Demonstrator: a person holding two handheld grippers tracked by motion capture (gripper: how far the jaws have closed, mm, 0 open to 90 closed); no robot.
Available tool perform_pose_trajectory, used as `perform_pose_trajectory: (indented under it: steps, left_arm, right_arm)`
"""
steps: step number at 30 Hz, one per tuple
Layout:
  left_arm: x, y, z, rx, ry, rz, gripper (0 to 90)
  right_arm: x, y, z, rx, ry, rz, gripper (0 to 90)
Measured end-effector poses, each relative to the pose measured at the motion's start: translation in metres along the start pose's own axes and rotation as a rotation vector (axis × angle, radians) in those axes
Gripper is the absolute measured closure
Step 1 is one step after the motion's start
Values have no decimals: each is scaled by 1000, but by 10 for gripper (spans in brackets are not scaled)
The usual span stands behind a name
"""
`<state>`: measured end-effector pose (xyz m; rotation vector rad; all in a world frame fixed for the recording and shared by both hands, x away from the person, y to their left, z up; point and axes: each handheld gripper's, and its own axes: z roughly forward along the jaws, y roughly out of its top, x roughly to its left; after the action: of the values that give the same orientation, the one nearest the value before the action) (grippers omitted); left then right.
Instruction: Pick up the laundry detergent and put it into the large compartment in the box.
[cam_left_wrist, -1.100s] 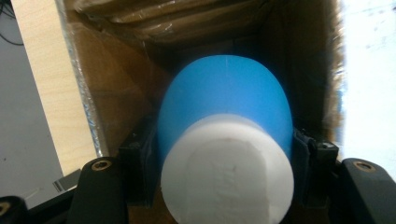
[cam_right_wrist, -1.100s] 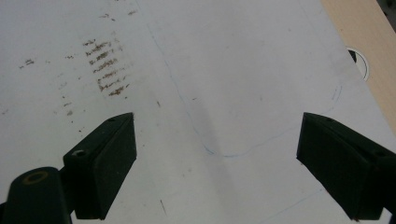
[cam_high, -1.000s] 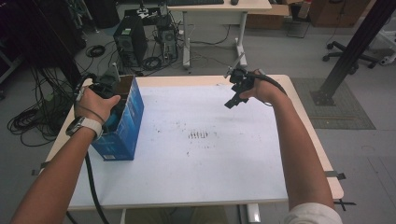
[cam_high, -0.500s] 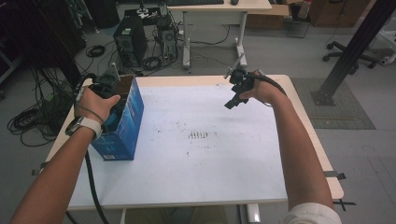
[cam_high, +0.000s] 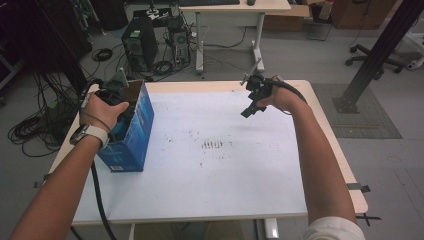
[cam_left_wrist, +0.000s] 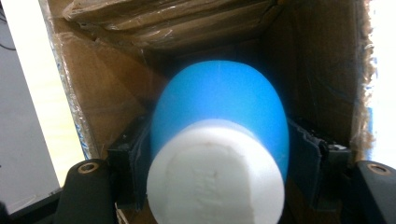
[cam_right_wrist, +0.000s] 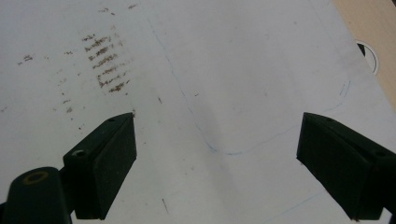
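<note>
The left gripper (cam_high: 117, 102) is sunk into the open top of the blue cardboard box (cam_high: 131, 137), which stands upright at the left edge of the bench (cam_high: 225, 180). In the left gripper view a blue bottle (cam_left_wrist: 219, 107) with a white cap (cam_left_wrist: 215, 175) sits between the fingers (cam_left_wrist: 133, 170) deep inside the box, cap towards the camera. Those fingers have just been opening: they now flank the bottle's shoulders on both sides, and though they lie very close to its body, they look slackened rather than pressing, so the grip reads as released. Across the high views the box and both forearms lie as they did a second ago; only the fingers have given way. That suggests the bottle has been set down inside the box and is being let go, so the placing step looks all but done, with withdrawal of the left gripper straight up as the likely next call, taking care not to snag the box flap. The right gripper (cam_high: 255, 100) hovers over the far right of the bench, well apart from the box, its fingers (cam_right_wrist: 105, 165) spread wide and empty above the stained white surface.
</note>
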<state>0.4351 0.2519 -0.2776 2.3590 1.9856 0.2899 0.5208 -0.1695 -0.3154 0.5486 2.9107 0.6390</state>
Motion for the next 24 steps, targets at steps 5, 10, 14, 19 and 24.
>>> perform_pose_trajectory:
  steps: [5,10,14,19,24]
  left_arm:
    - [1,-1,0,-3,8,-2,272]
    - [2,-2,-1,-6,10,-1,247]
    - [2,-2,-1,-13,14,5,235]
    - [2,-2,-2,-15,15,9,233]
    - [1,-3,-4,-22,23,16,207]
  right_arm:
    - [0,-1,0,3,0,4,121]
    - [1,0,-1,3,2,4,121]
    - [1,0,-1,0,1,1,121]
    - [2,0,-2,2,2,0,121]
    - [2,0,-3,2,0,1,121]
